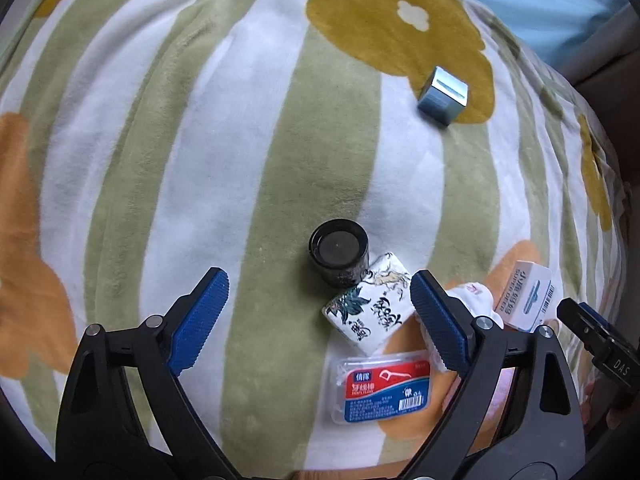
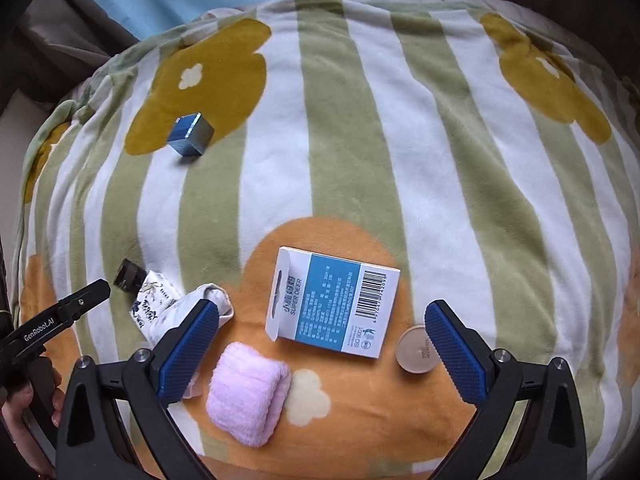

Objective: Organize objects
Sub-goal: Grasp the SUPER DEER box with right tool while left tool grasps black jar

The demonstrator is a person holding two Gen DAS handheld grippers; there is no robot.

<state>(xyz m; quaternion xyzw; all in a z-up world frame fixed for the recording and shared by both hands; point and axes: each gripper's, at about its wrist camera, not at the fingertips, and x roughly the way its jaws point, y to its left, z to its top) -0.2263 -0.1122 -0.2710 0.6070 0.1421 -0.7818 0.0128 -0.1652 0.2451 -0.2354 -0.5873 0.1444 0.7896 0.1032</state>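
The left gripper [image 1: 320,312] is hovering over a striped, flower-patterned blanket [image 1: 200,160] with its blue pads spread wide and nothing between them. The right gripper [image 2: 322,344] is doing the same, wide apart and holding nothing.

Only the left wrist view is showing the clear floss-pick case [image 1: 382,388] with its red and blue label, lying nearest the camera, and the round top of the black jar [image 1: 339,252], which is standing upright and touching the printed tissue pack [image 1: 370,304] just right of it. Only the right wrist view is showing the rolled pink towel [image 2: 248,392] lying near the camera and the round tan disc [image 2: 416,350] resting just beside the right finger. In that view the white and blue Super Deer box [image 2: 334,302] is lying flat, barcode side up, on an orange flower between the two fingers; in the left wrist view it is appearing only partly, at the right edge. A white cloth bundle [image 2: 210,300] is sitting between the tissue pack and the box.

Both views are showing the blue metallic cube [image 1: 442,94], tilted on one edge, sitting far off on a mustard flower, well apart from the near cluster.
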